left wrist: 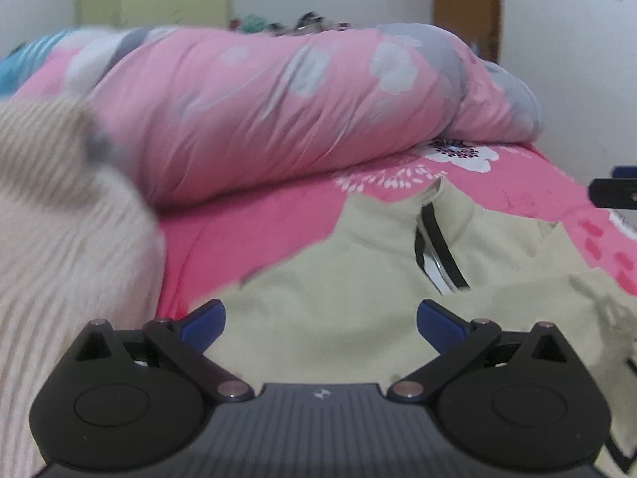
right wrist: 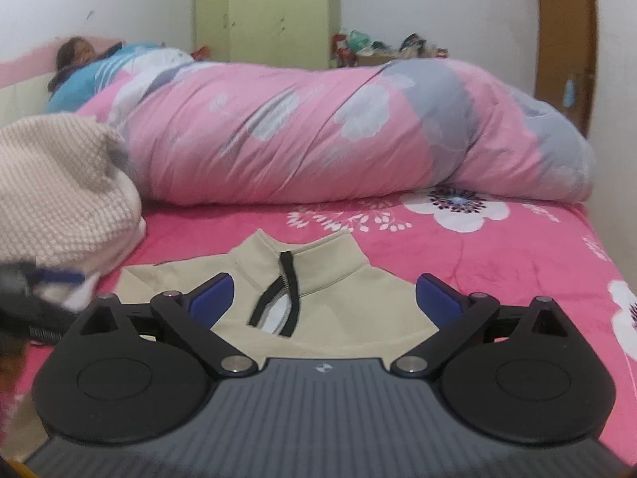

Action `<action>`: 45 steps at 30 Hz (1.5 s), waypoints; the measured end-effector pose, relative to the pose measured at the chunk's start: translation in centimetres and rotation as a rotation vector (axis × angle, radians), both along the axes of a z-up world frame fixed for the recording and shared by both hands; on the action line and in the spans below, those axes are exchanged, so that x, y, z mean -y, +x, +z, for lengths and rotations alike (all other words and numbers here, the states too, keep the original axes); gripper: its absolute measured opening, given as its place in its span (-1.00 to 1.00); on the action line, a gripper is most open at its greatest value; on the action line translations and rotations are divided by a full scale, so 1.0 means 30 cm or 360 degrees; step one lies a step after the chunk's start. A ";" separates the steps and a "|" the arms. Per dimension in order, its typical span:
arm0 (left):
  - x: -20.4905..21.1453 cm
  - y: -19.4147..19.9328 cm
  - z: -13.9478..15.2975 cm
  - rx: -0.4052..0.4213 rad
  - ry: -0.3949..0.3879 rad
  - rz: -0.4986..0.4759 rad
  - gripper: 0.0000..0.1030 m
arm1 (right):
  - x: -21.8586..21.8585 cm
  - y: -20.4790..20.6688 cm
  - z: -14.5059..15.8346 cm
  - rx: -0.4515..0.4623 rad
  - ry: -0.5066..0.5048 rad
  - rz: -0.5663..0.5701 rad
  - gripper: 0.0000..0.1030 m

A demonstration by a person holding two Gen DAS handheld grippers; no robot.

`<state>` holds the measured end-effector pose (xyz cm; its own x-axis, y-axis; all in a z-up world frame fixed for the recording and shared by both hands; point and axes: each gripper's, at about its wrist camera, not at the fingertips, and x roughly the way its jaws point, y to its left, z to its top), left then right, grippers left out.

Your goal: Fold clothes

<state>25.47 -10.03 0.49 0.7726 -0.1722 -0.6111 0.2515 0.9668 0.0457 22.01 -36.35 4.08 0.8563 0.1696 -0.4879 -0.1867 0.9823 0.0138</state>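
Observation:
A beige zip-neck pullover [left wrist: 318, 279] lies flat on the pink floral bedsheet [left wrist: 247, 235], collar toward the duvet, its black zipper [left wrist: 434, 255] partly undone. My left gripper [left wrist: 321, 324] hovers open over the pullover's chest with nothing between its blue pads. In the right wrist view the same pullover [right wrist: 358, 306] lies straight ahead, and my right gripper [right wrist: 324, 298] is open just above its collar area, holding nothing. The left gripper [right wrist: 32, 302] shows as a blur at the left edge. The right gripper's tip [left wrist: 613, 193] pokes in at the right edge of the left wrist view.
A cream knit garment [right wrist: 59, 199] is heaped on the bed to the left of the pullover. A rolled pink and grey duvet [right wrist: 318, 139] lies across the back, with a person [right wrist: 79, 67] lying at its far left. A green wardrobe [right wrist: 266, 12] and a wooden door [right wrist: 565, 40] stand behind.

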 end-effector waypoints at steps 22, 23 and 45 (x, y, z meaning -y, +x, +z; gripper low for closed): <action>0.095 0.572 -0.222 -0.0274 -0.0410 0.0031 -0.01 | 0.193 0.722 -0.337 -0.0354 0.0660 -0.0011 0.18; 0.097 0.578 -0.223 -0.0275 -0.0421 0.0024 -0.19 | 0.190 0.738 -0.349 -0.0374 0.0701 -0.0028 0.16; 0.106 -0.024 -0.084 0.0355 -0.0002 -0.0655 -0.86 | 0.112 0.203 -0.138 0.0006 0.0185 0.0333 -0.79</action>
<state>24.75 -13.19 -2.02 0.7524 -0.4925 -0.4374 0.5983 0.7888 0.1408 28.09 -39.71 -0.06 0.7982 0.3985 -0.4517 -0.3866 0.9140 0.1231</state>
